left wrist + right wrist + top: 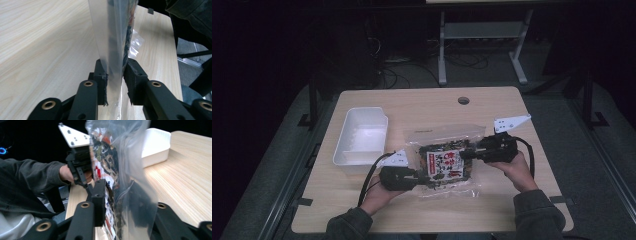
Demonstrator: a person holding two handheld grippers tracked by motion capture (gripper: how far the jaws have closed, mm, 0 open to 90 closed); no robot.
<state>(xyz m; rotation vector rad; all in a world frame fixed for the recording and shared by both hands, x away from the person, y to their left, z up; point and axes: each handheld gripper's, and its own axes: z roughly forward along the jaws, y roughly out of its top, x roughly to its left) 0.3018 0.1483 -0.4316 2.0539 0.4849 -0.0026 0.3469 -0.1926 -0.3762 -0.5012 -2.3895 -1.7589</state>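
I am holding a see-through snack bag (446, 161) with both of my hand-held grippers. The bag sits near the middle of the surface (512, 205), a bit toward me. It has dark snacks inside and a red and white label on the front.

My left hand-held gripper (418, 177) bites the bag at its 8 o'clock corner. In the left gripper view, my left hand-held gripper (115, 82) has its two black jaws squeezed on the clear plastic edge of the bag (112, 37), with the plastic running straight up between them.

My right hand-held gripper (469, 151) holds the bag from its 3 o'clock side. In the right gripper view, my right hand-held gripper (117, 202) has its jaws closed on the bag (110, 157), one jaw on each side of the plastic. Farther off in that view I can see my left hand (65, 173) and the grey plate of the other hand-held gripper.

A white tub (346, 150) stands at 9 o'clock from the bag, just beside it. There is a small round hole (463, 100) in the surface at 12 o'clock, well apart from the bag.
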